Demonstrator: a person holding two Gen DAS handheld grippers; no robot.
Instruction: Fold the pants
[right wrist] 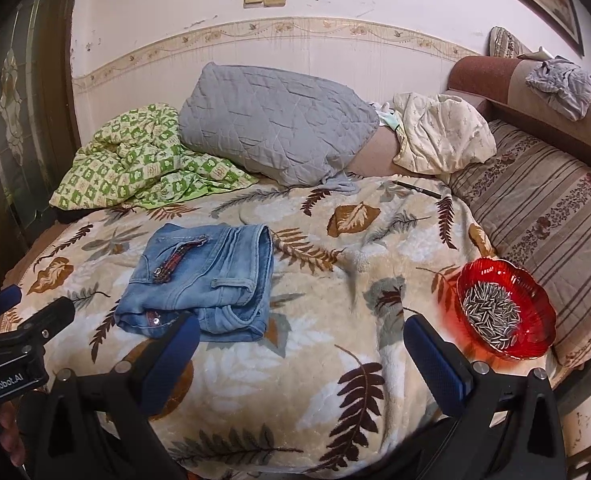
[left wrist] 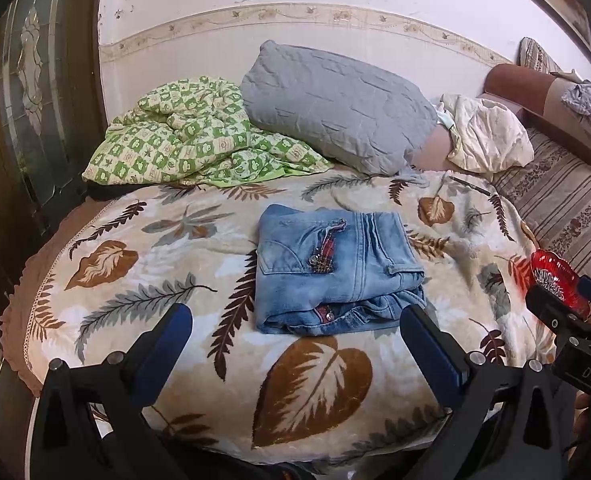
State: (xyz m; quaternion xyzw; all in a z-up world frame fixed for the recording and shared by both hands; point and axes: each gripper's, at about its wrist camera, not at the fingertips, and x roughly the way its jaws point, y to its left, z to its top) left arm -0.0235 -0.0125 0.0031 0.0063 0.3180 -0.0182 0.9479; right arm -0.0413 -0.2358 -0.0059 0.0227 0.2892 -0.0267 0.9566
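Left wrist view: the jeans [left wrist: 337, 270] lie folded into a compact, roughly square bundle near the middle of the leaf-print blanket [left wrist: 143, 280]. They are light blue washed denim. A back pocket faces up on the left half, with a red plaid strap and metal studs running diagonally across it. A belt loop shows on the right half, and the waistband with a red-trimmed button peeks out along the near edge, where the layers stack. The left gripper [left wrist: 295, 340] hangs just short of the bundle, its blue-padded fingers [left wrist: 167, 344] spread wide and holding nothing. Behind the jeans sit a grey pillow [left wrist: 335, 108], a green checked quilt [left wrist: 175, 136] and a cream cloth [left wrist: 487, 132]. At the right edge, the right gripper [left wrist: 567, 312] partly hides a red bowl [left wrist: 551, 268].

Right wrist view: the jeans [right wrist: 203, 276] sit to the left of centre on the blanket [right wrist: 335, 320], the same folded bundle, with the thick folded edge on their right side and the waistband towards the camera. The right gripper [right wrist: 299, 344] has its fingers [right wrist: 435, 352] wide apart and empty; its left finger overlaps the near edge of the jeans in this view, though contact cannot be told. The red bowl [right wrist: 535, 300] holds striped seeds and stands on the blanket well to the right of the jeans. The left gripper [right wrist: 19, 312] shows at the far left edge.
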